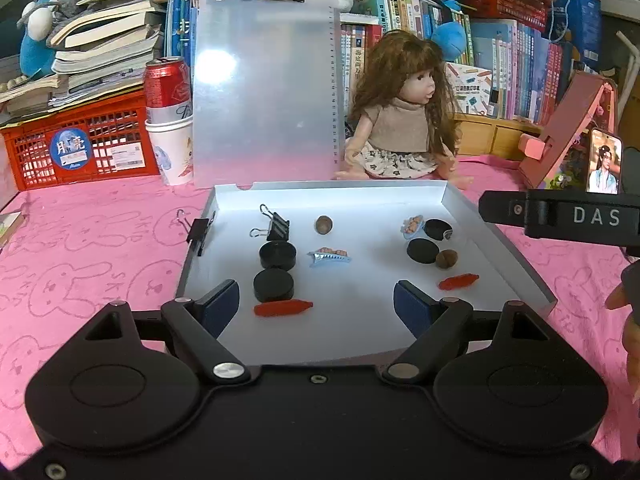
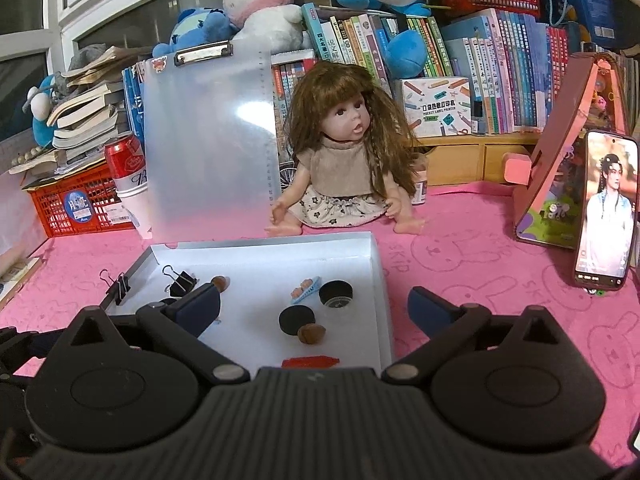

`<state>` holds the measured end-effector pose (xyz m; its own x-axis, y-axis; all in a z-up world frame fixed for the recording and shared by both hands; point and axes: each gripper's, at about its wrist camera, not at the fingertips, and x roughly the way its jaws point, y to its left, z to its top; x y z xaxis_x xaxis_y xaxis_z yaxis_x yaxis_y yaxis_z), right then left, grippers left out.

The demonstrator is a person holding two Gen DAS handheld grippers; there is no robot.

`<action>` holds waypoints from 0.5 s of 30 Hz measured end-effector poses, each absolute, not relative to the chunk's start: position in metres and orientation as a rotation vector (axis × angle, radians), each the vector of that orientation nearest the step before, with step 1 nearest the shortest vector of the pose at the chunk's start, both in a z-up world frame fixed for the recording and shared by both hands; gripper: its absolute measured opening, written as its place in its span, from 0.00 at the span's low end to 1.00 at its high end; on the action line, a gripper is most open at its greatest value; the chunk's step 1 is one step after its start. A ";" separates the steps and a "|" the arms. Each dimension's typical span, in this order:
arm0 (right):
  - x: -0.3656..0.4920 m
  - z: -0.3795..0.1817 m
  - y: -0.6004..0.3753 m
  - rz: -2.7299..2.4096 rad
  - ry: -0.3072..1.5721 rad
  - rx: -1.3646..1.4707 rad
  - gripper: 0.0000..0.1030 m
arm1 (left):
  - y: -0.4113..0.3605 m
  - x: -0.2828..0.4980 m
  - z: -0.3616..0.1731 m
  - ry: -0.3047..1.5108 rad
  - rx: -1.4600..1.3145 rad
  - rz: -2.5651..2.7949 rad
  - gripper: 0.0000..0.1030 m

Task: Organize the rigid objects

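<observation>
On the pink cloth [image 1: 100, 248], directly ahead of my claws, sits the shallow white tray [image 1: 332, 194] holding the small rigid objects. In the left wrist view they form two groups. Toward 10 o'clock: a black binder clip [image 1: 276, 226], two black pucks [image 1: 277, 255] stacked in a column beneath it, and a red carrot-shaped piece [image 1: 282, 307] at the near end. Toward 2 o'clock: a blue hair clip with a food charm [image 1: 412, 227], two more black discs [image 1: 423, 251], a brown nut [image 1: 446, 259] touching the nearer disc, and a second red piece [image 1: 458, 281]. Between the groups lie another nut [image 1: 323, 225] and a blue claw-type hair clip [image 1: 329, 257]. A second binder clip [image 1: 198, 232] grips the tray's left wall.

My left gripper [image 1: 316, 300] is spread wide over the tray's near half — nothing between its blue pads. My right gripper [image 2: 314, 308] is likewise spread, straddling the tray's right wall, empty.

At 12 o'clock beyond the tray, a translucent clipboard [image 1: 264, 88] stands upright; a doll [image 1: 400, 120] sits beside it at 1 o'clock. A red can [image 1: 166, 88] in a paper cup stands at 11 o'clock — a phone [image 2: 606, 208] at 3 o'clock.
</observation>
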<state>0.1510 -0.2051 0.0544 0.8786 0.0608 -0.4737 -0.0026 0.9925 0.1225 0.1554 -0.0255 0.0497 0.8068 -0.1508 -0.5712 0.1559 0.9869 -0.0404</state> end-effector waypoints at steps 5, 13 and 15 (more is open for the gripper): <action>0.139 0.054 -0.205 0.033 0.490 0.111 1.00 | -0.021 0.144 0.049 0.609 0.011 -0.154 0.81; 0.119 0.042 -0.204 0.034 0.507 0.095 1.00 | -0.012 0.124 0.041 0.618 0.012 -0.140 0.81; 0.114 0.038 -0.202 0.033 0.509 0.077 1.00 | -0.009 0.119 0.038 0.619 0.014 -0.130 0.81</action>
